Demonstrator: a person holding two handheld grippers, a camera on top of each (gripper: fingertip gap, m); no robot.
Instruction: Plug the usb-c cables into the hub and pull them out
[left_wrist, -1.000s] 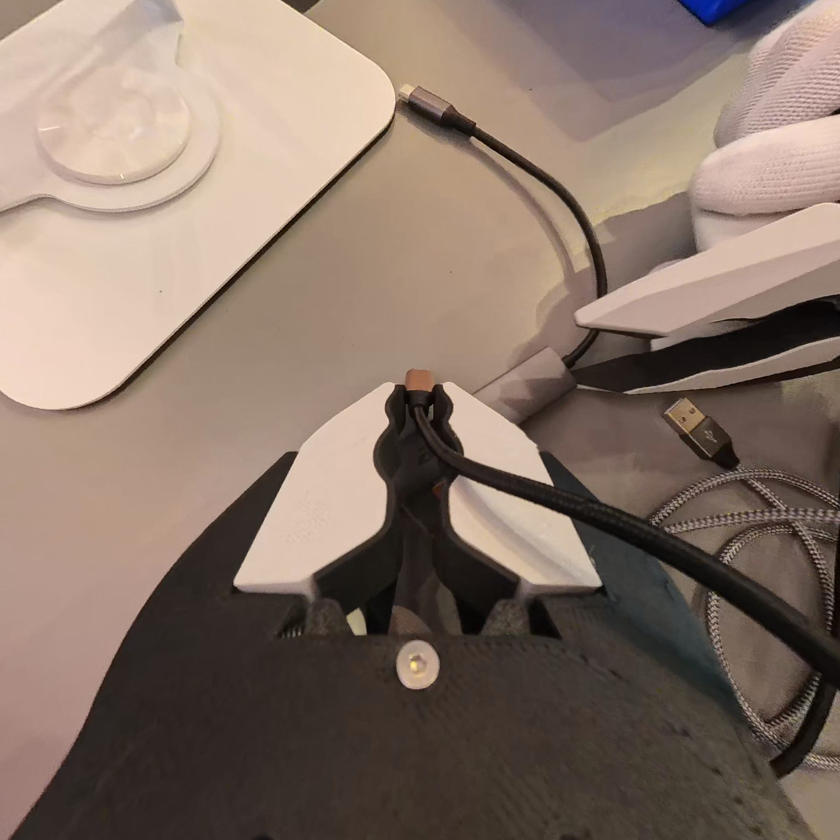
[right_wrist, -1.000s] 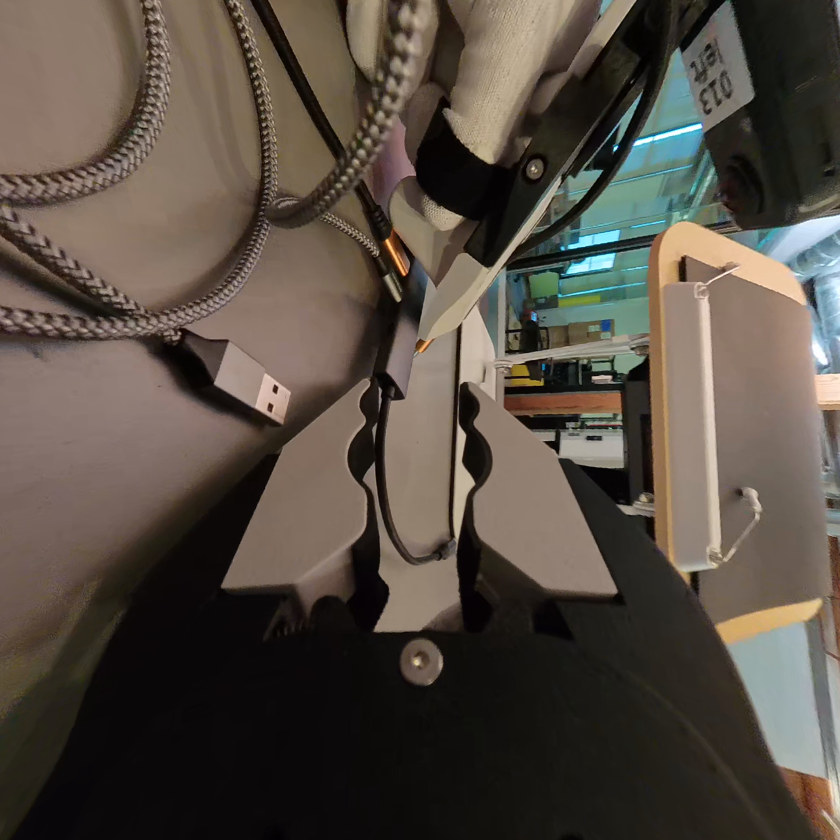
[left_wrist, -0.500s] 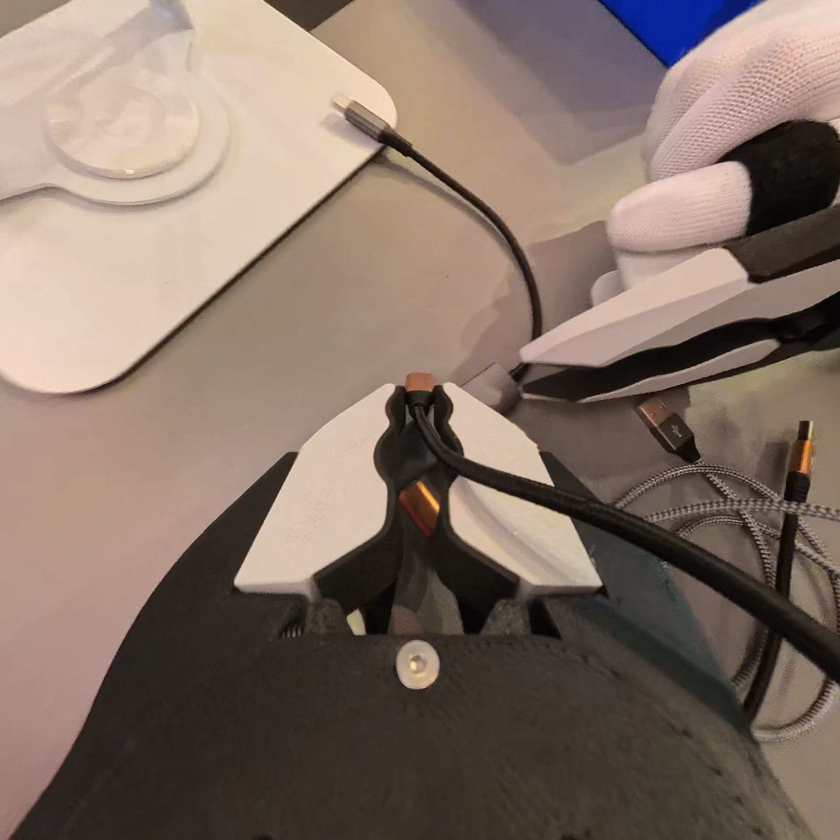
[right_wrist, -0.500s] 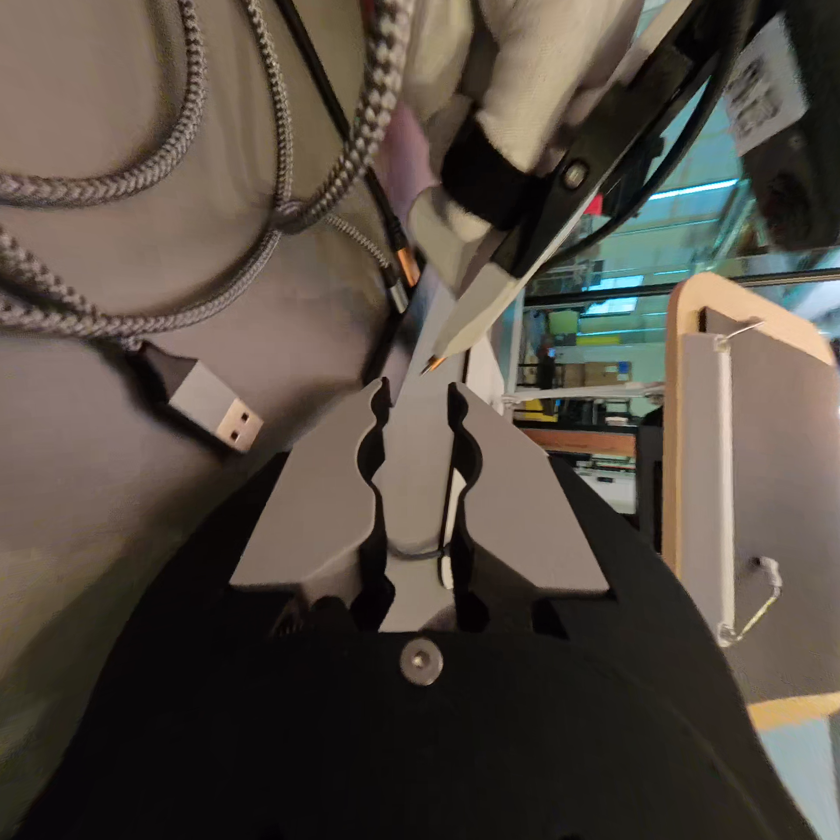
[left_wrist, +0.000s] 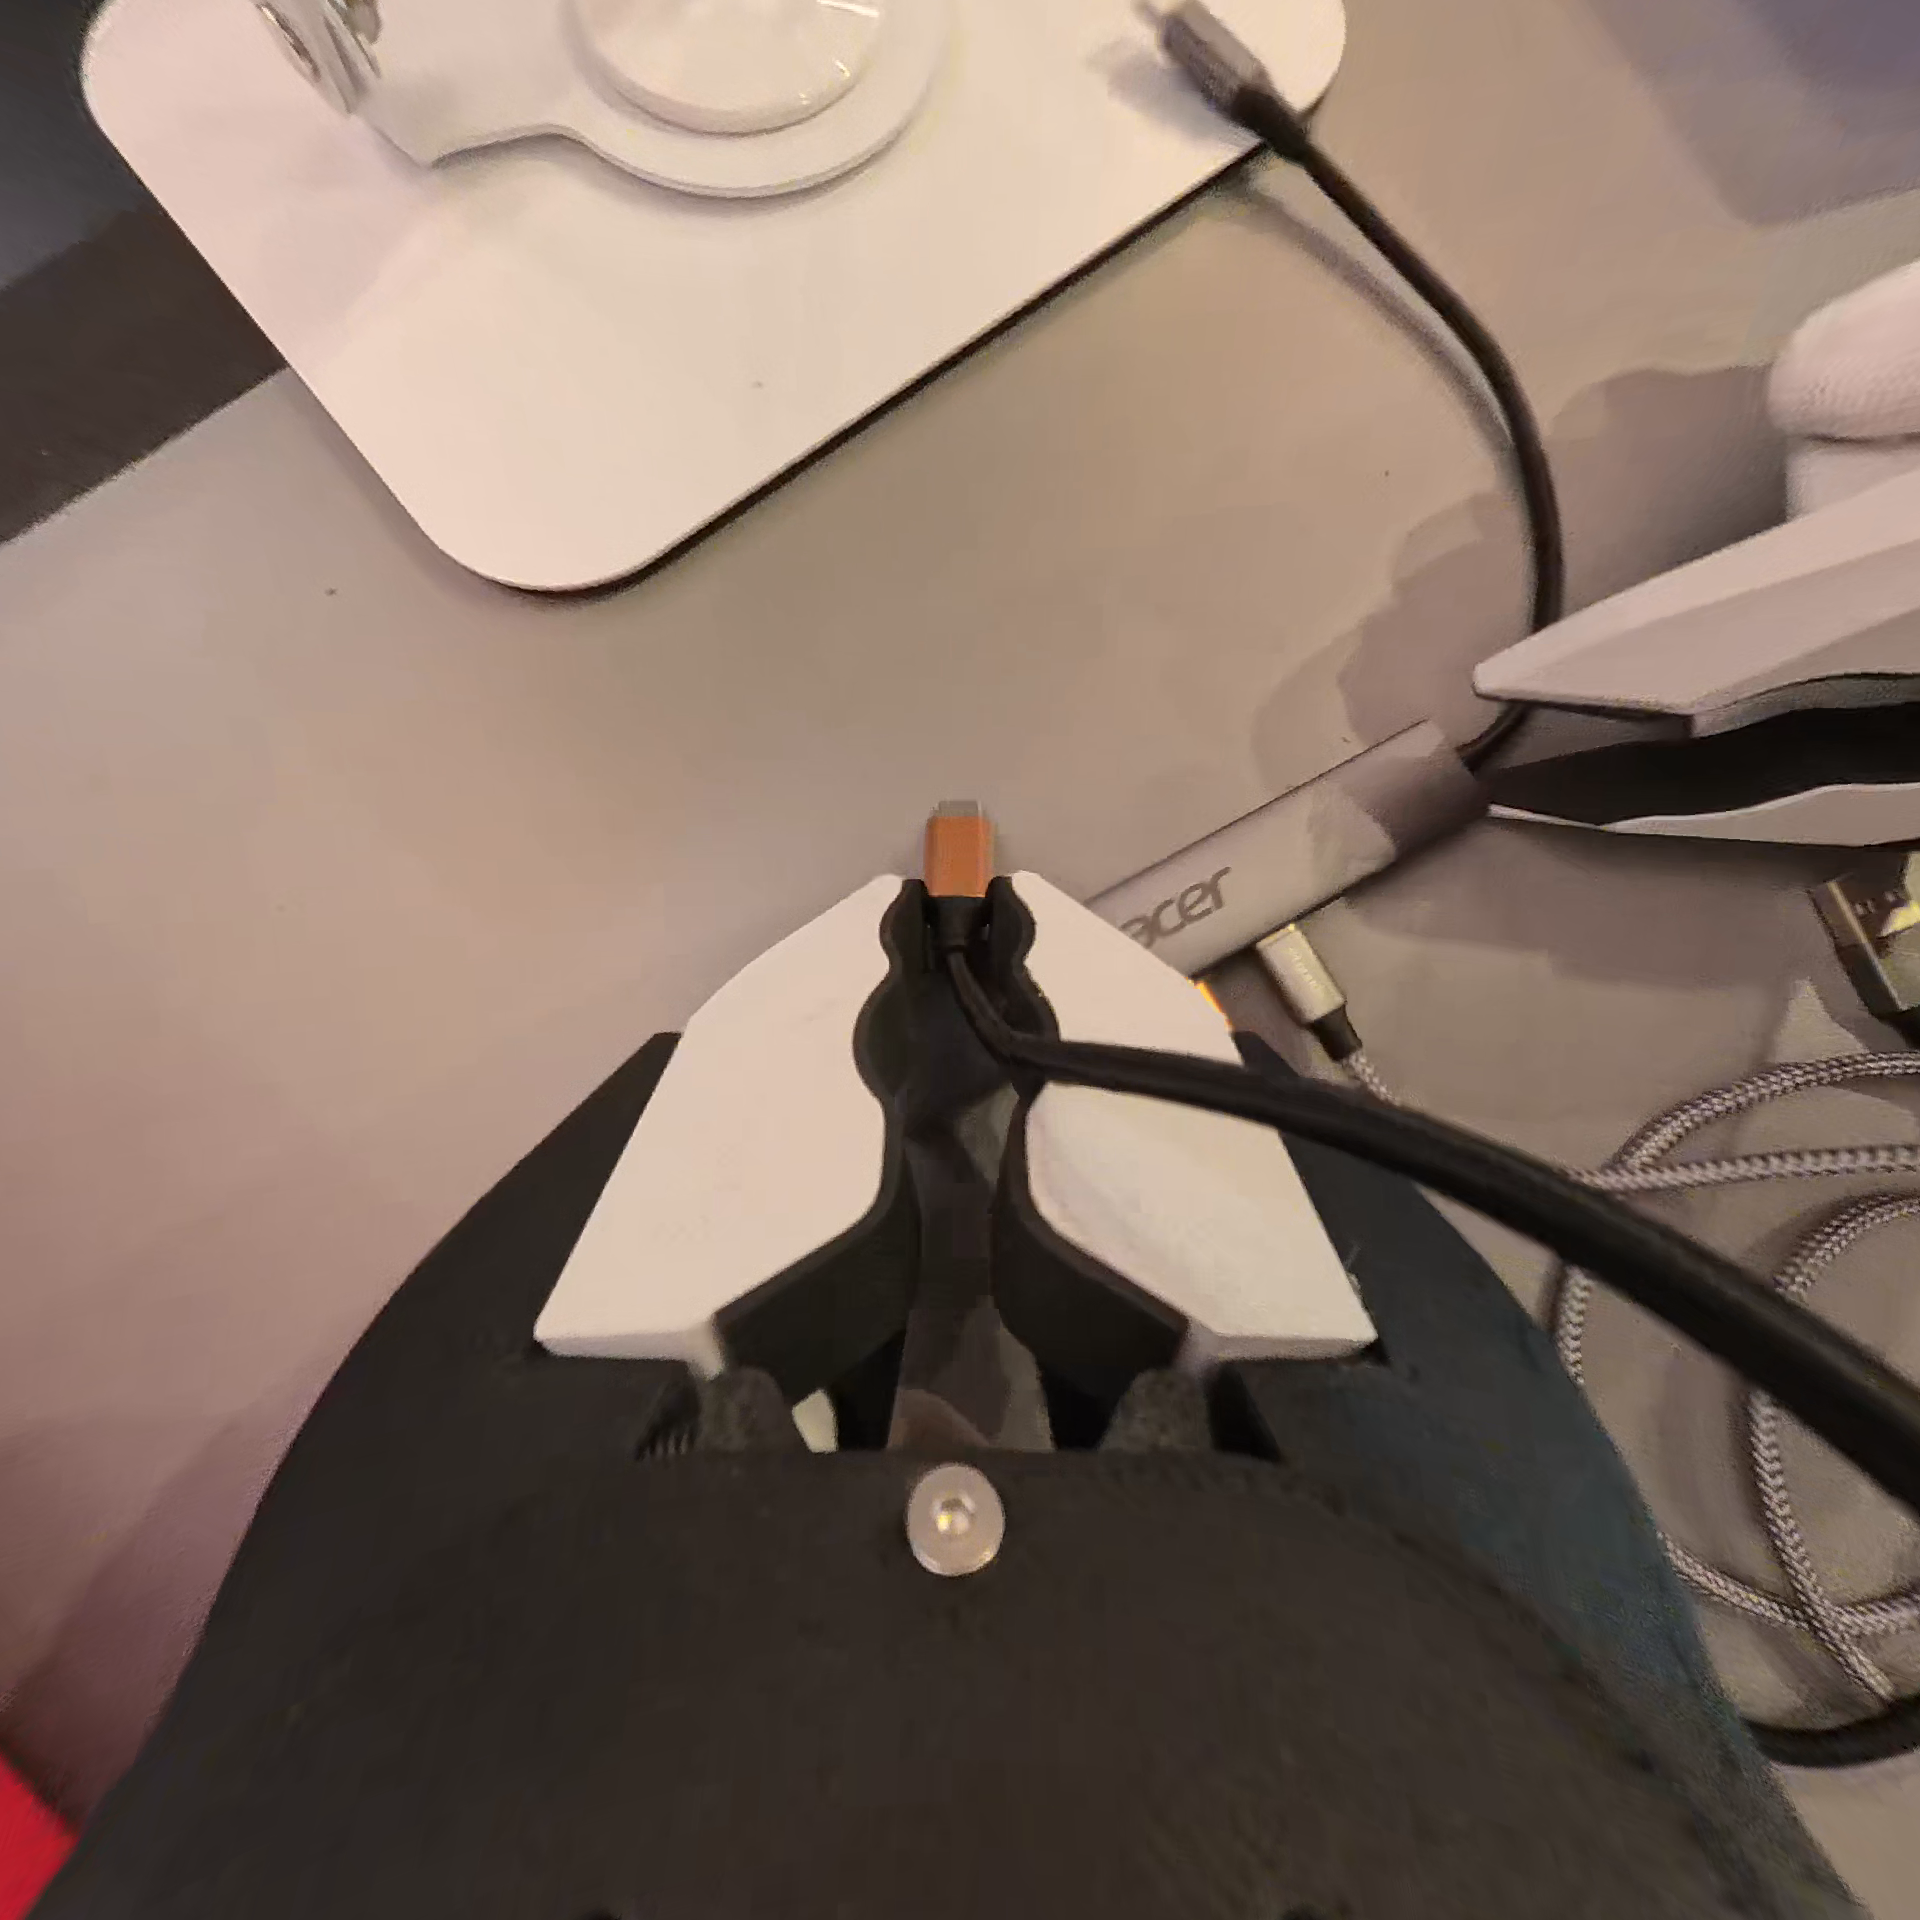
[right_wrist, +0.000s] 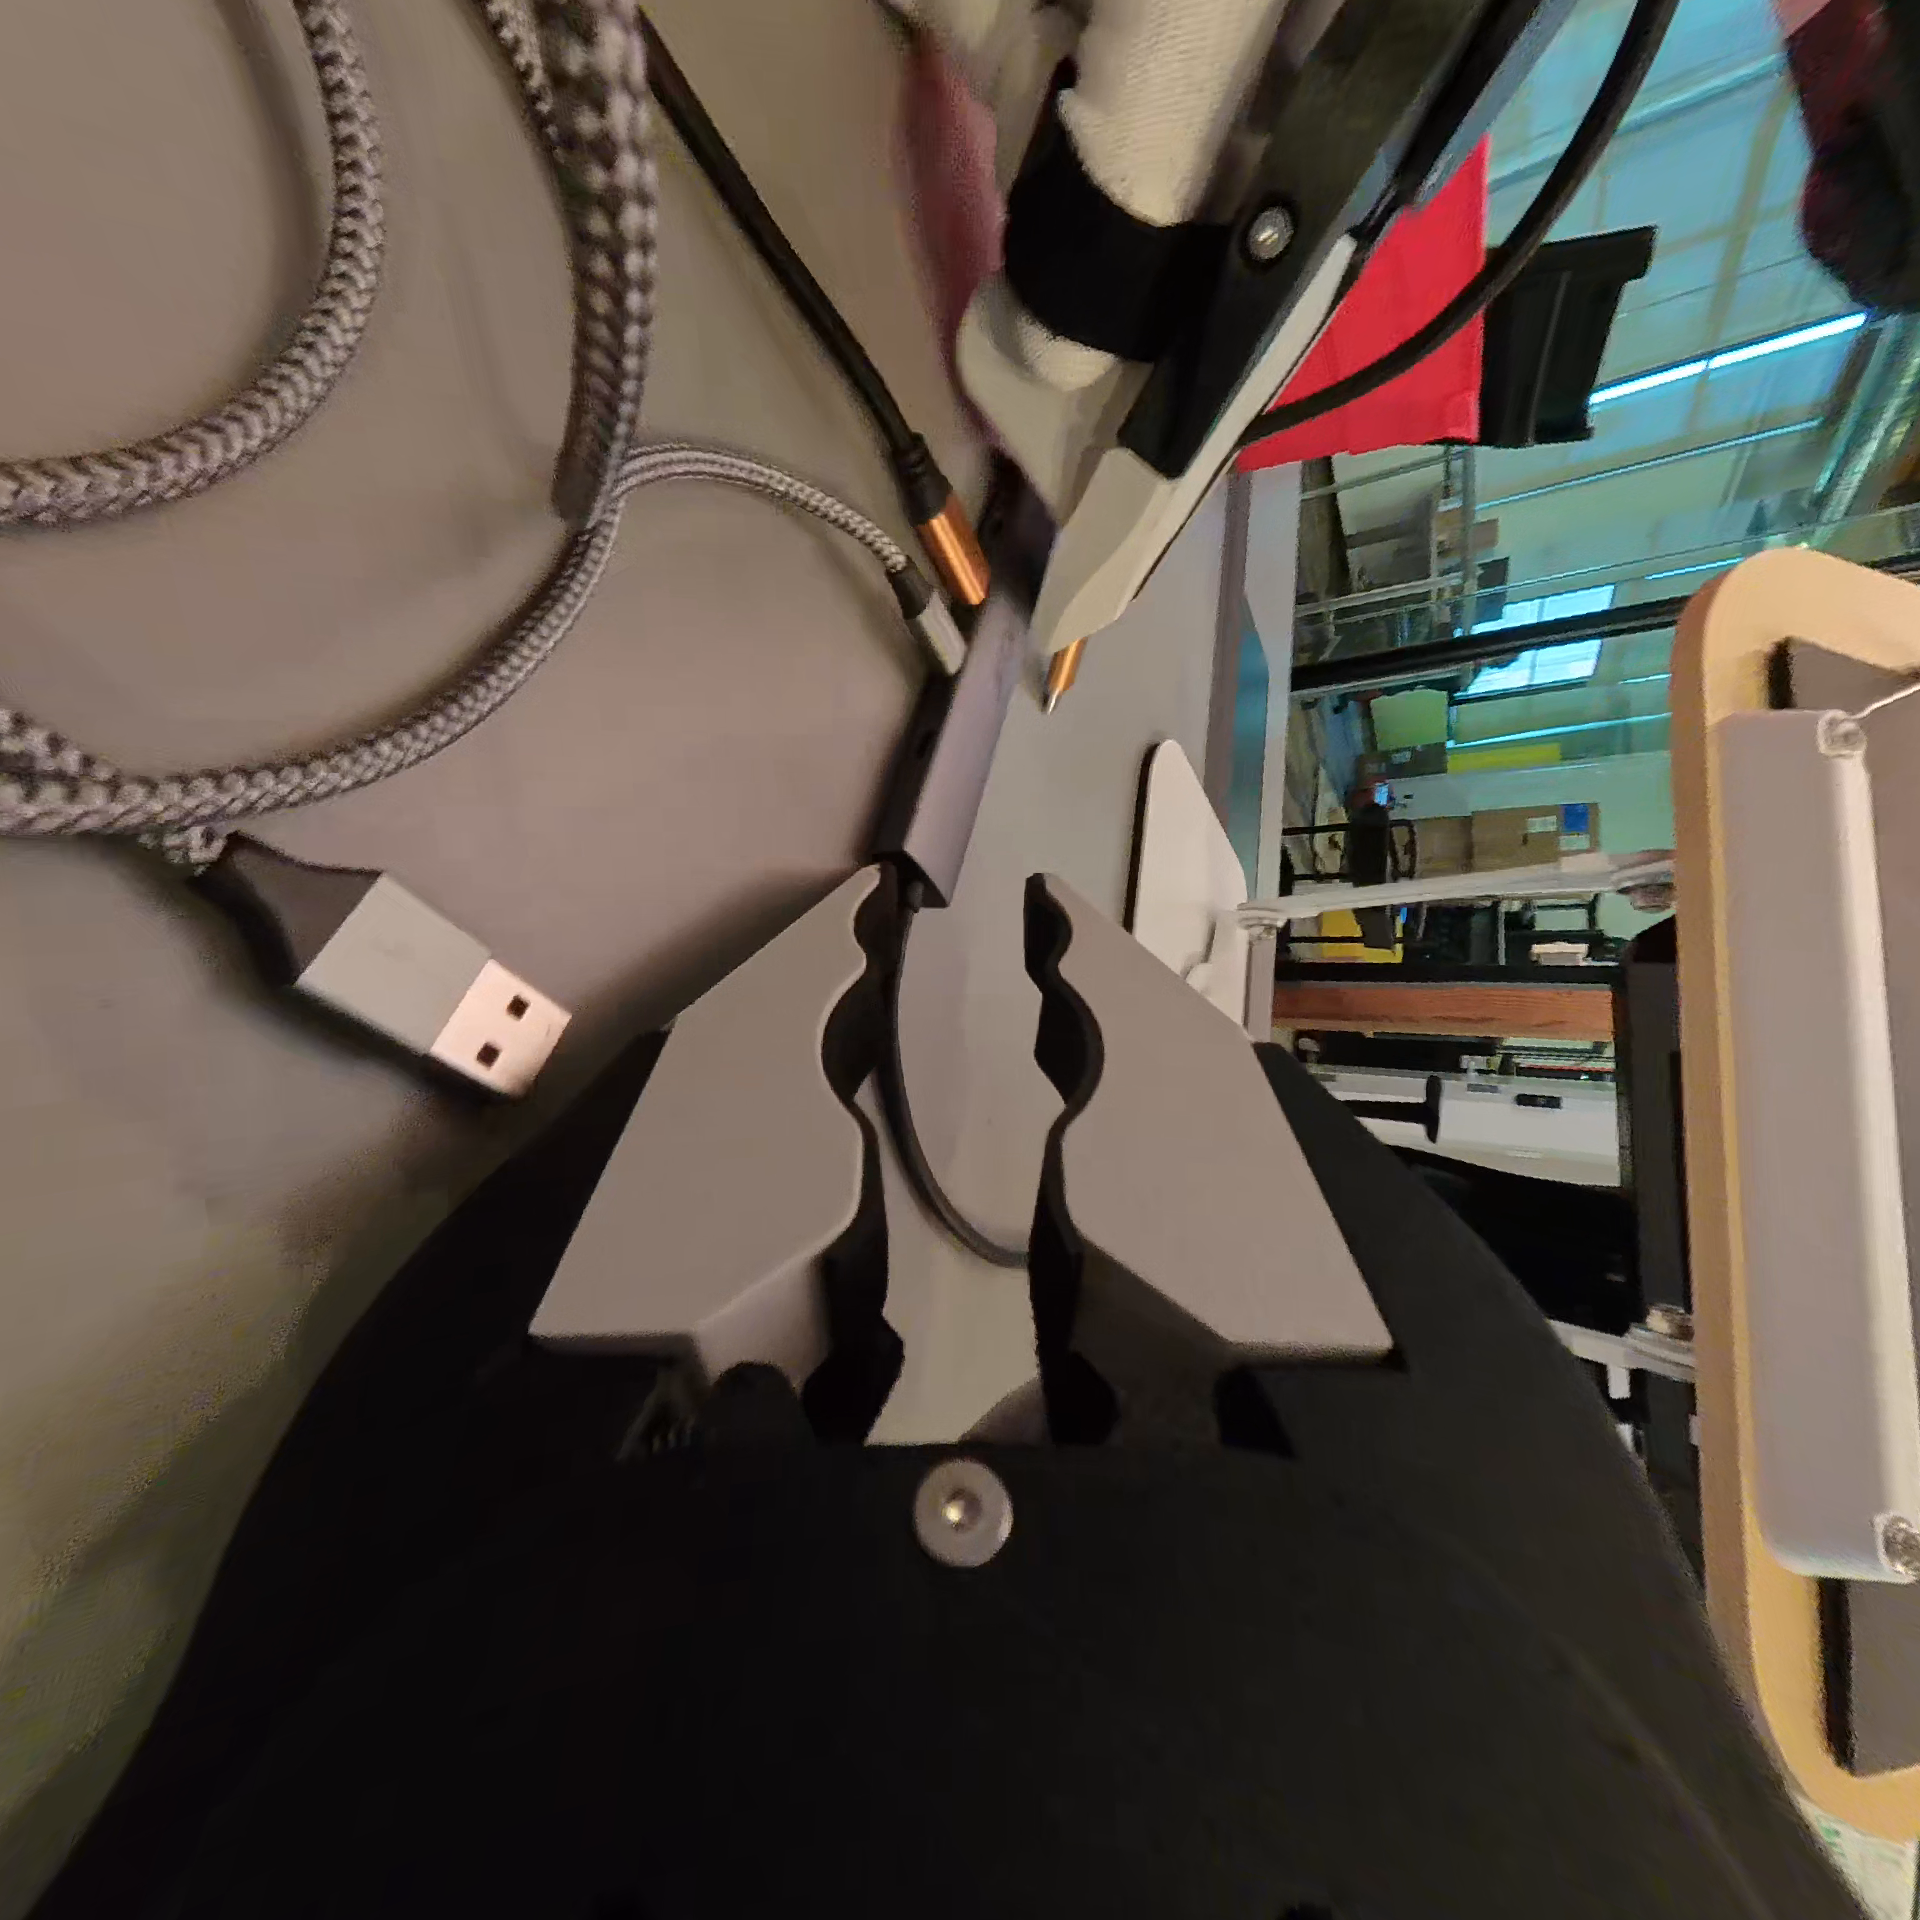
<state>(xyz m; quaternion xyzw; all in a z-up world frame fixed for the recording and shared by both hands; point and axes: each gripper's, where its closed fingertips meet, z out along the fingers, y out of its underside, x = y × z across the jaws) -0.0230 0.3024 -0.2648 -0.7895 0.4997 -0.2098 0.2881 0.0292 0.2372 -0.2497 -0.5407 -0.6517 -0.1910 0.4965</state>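
Your left gripper (left_wrist: 958, 883) is clamped on the black cable (left_wrist: 1455, 1153) just behind its copper USB-C plug (left_wrist: 958, 854), which points past the hub (left_wrist: 1288, 842) lying on the table (left_wrist: 364, 831). Swing the plug toward the hub's side with the ports and square it up before you push. Your right gripper (right_wrist: 961, 883) has its jaws a little apart around the hub's tail end, with no firm contact visible; close it first so the hub cannot slide. A silver plug (left_wrist: 1299, 971) sits against the hub, but the left gripper hides the free ports.
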